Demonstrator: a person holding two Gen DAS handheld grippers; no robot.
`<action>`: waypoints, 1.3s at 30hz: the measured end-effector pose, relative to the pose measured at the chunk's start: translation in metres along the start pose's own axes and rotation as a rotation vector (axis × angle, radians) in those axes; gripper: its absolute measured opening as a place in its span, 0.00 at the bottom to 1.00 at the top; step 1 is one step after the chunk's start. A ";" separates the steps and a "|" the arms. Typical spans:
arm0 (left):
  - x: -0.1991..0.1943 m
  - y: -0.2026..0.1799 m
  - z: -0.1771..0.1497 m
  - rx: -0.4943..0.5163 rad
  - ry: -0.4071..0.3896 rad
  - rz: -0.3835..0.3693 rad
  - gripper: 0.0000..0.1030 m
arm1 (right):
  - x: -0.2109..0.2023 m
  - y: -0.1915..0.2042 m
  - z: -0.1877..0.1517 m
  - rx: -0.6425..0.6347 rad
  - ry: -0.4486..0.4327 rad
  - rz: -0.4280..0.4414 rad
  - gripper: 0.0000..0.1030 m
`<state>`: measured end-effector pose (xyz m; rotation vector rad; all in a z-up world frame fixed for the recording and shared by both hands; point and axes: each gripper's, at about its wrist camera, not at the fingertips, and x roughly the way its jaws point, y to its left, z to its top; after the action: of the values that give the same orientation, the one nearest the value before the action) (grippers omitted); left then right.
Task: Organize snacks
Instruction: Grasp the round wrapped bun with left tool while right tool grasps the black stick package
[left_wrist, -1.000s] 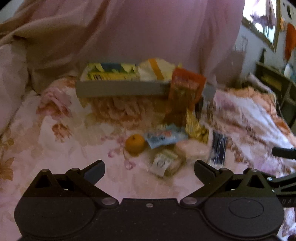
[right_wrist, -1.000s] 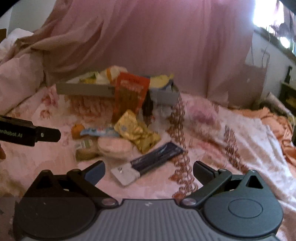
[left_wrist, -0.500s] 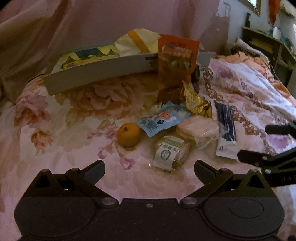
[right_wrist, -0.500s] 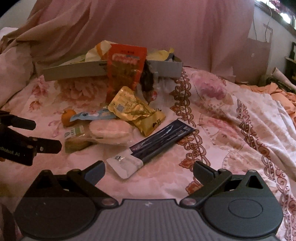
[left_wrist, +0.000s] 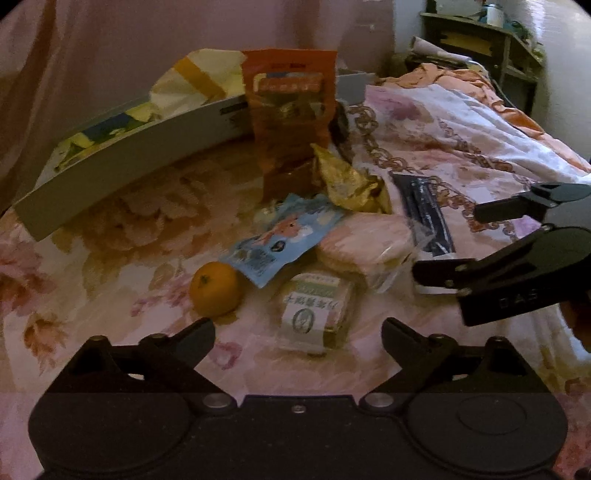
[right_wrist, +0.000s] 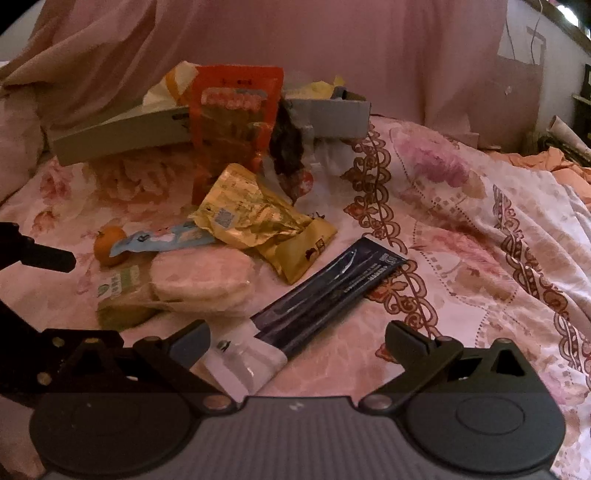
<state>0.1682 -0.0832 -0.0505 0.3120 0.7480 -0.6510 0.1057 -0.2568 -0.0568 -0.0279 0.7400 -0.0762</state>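
Both grippers dropped nearer pile; left gripper (left_wrist: 298, 334) closing, right gripper (right_wrist: 297, 336) released; one orange (left_wrist: 216, 293).

snack packets (right_wrist: 258, 218) and orange (left_wrist: 216, 293) lie clustered before gray box (left_wrist: 122, 155).

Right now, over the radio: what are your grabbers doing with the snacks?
Left gripper closing, nothing gripped. Right gripper open, empty. Snacks loose on bed: orange, green-label pack, dark packet. Nothing blocking.

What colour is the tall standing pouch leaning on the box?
Orange pouch, clearest in the right wrist view.
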 end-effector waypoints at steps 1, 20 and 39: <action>0.001 0.000 0.001 0.001 0.000 -0.010 0.89 | 0.002 0.000 0.000 0.002 0.003 -0.003 1.00; 0.013 -0.004 0.019 -0.055 0.021 -0.027 0.51 | 0.013 0.001 0.002 0.035 0.008 0.038 0.76; -0.017 -0.020 -0.004 -0.293 0.106 0.002 0.49 | -0.032 -0.012 -0.011 0.051 0.159 0.144 0.45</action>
<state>0.1442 -0.0890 -0.0419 0.0781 0.9318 -0.5169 0.0739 -0.2667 -0.0429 0.0814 0.8962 0.0407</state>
